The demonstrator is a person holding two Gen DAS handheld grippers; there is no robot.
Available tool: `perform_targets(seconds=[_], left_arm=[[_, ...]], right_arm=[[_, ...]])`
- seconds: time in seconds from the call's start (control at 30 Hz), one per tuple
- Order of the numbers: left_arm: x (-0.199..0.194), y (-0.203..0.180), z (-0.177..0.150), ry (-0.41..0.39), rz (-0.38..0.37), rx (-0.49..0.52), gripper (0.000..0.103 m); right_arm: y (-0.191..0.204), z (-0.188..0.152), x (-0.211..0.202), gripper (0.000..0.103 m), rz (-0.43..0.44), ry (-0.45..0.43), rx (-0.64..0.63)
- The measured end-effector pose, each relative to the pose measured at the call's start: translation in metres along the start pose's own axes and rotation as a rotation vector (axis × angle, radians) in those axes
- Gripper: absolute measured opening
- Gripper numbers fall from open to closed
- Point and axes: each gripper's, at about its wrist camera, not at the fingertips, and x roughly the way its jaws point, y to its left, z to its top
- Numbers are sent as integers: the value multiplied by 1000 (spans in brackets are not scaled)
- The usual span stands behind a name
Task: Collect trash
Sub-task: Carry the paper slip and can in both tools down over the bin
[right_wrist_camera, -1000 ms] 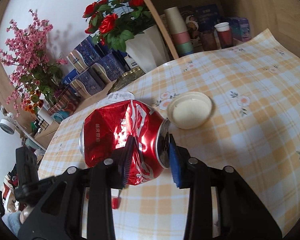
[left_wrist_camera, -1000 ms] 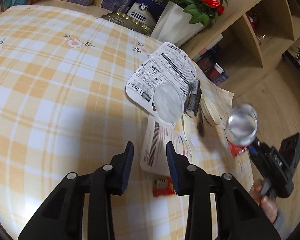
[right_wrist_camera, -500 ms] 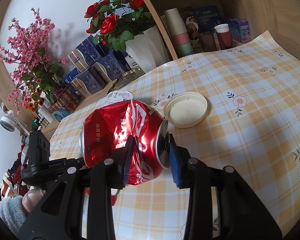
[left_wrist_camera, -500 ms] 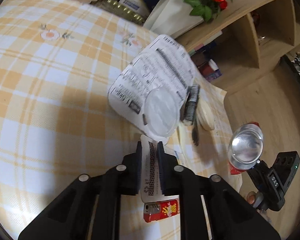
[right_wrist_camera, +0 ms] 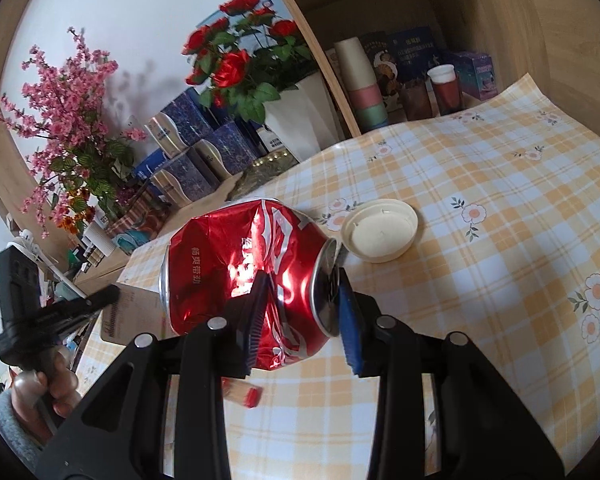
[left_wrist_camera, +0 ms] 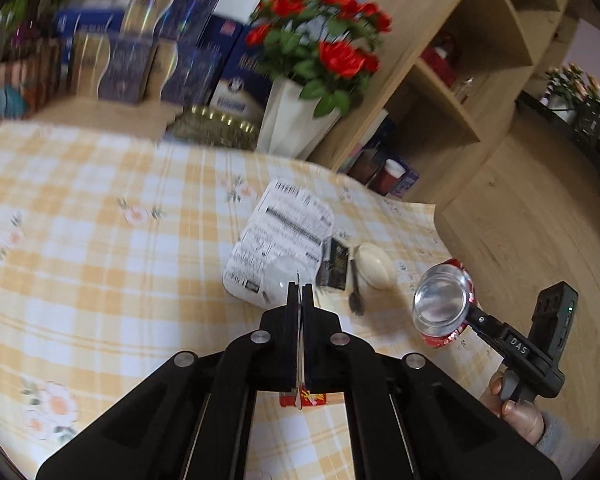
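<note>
From the left wrist, the left hand-held gripper [left_wrist_camera: 299,300] is clenched on a thin white paper slip [left_wrist_camera: 299,384] above the yellow checked surface [left_wrist_camera: 100,248], while from the right wrist the right hand-held gripper [right_wrist_camera: 302,316] grasps a crushed red aluminium can [right_wrist_camera: 240,280], lifted near the surface's right edge beside a cream plastic lid [right_wrist_camera: 380,230].

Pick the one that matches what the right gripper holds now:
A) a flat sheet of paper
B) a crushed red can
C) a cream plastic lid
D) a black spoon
B: the right gripper is shut on the crushed red can, while the cream lid lies apart on the tablecloth.
</note>
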Motion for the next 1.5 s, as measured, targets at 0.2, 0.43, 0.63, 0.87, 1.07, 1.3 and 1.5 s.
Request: perform_targets(seconds=[0.2,0.43,0.63,0.87,1.07,1.3,1.5], left_arm=[[-42,-23,-8,-2,1,61,2],[-92,-48,-48,4,3,102,1],[-125,-63,-98,24,-25,107,1],[-136,-76,-168,120,-82,111,1],[-113,-67,-222,240,-76,83,1],[-68,-42,-268,370,-49,2,1],[-38,-25,-291,435,-8,-51,1]], right_arm=[[18,-12,-32,36,16,-16,4],[35,-47,-77,36,23,-7,6],[40,-78,-109,36,26,6,15],[36,-118,-136,36,26,38,24],[30,-146,-142,36,9,79,42],[22,-163,-142,36,-5,105,62],[14,-166,-143,36,-23,108,72]])
